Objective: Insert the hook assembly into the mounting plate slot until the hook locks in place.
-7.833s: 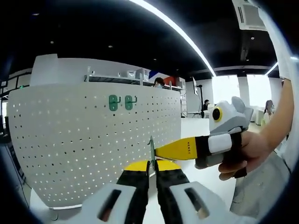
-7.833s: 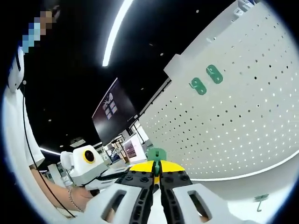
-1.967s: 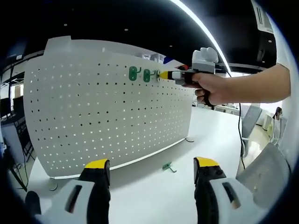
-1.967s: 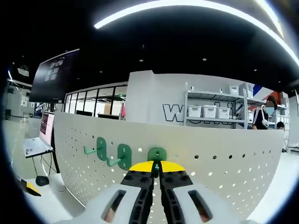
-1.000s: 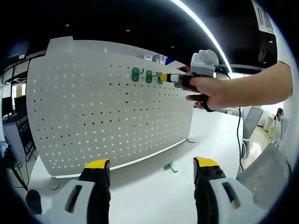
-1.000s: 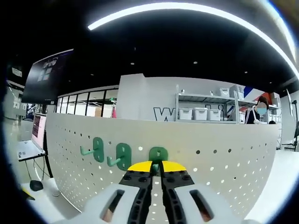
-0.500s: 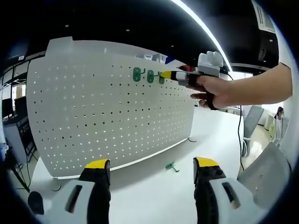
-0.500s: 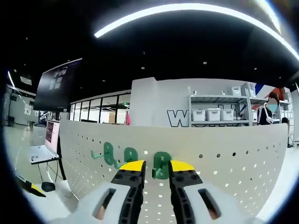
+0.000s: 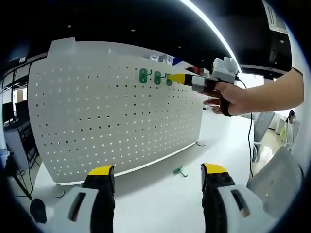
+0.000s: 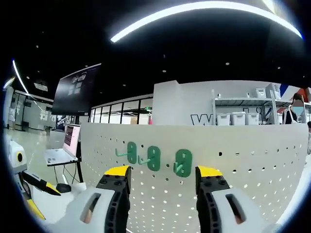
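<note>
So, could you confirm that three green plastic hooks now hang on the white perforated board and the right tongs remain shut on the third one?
Not quite: the right tongs are open, their jaws spread apart and clear of the third green plastic hook. The right gripper view shows it. Three green hooks do hang on the white perforated board.

White table (image 9: pixel 160 204) — upright pegboard (image 9: pixel 112 121) on it, a loose green hook (image 9: pixel 179 171) beside.
</note>
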Demonstrator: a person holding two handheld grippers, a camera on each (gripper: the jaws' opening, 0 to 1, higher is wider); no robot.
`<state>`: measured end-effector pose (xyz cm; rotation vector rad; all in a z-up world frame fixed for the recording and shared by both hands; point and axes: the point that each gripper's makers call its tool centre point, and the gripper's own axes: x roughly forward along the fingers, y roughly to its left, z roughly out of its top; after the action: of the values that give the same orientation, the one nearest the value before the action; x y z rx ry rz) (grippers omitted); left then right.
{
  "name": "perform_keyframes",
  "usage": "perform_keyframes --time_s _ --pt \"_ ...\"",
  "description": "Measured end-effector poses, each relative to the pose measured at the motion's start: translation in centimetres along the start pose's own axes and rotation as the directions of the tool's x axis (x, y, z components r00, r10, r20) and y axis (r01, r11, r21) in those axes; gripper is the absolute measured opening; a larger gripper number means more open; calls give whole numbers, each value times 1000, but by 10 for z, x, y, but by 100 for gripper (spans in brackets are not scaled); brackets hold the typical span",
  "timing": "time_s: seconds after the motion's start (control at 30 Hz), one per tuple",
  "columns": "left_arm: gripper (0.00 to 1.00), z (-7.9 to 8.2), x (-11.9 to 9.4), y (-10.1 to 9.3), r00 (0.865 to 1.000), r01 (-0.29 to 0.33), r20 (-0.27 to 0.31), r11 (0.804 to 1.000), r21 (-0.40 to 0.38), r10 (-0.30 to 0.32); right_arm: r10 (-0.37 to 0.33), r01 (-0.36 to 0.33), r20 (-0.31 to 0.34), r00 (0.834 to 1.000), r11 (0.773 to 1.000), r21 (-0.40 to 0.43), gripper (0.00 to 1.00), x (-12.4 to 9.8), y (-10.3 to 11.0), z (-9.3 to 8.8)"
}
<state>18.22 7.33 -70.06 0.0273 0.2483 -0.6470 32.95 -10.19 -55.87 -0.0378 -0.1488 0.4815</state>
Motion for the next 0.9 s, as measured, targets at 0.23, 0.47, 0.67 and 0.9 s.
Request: perform_keyframes --time_s 0.23,0.47,0.67,0.9 --pt "75 1 0 -1 1000 1 2 1000 4 -1 5 -5 2 1000 1000 -3 52 1 2 1" --pt "75 3 0 -1 1000 4 7 1000 5 -4 11 -11 -1 1000 1000 -5 53 -6 3 1" --pt "75 7 0 -4 1000 14 3 1000 25 -14 12 -12 2 1000 1000 5 53 -19 3 -1" --pt "76 12 3 -7 1000 23 16 1000 21 -23 39 -38 -22 999 999 17 55 -33 6 -9"
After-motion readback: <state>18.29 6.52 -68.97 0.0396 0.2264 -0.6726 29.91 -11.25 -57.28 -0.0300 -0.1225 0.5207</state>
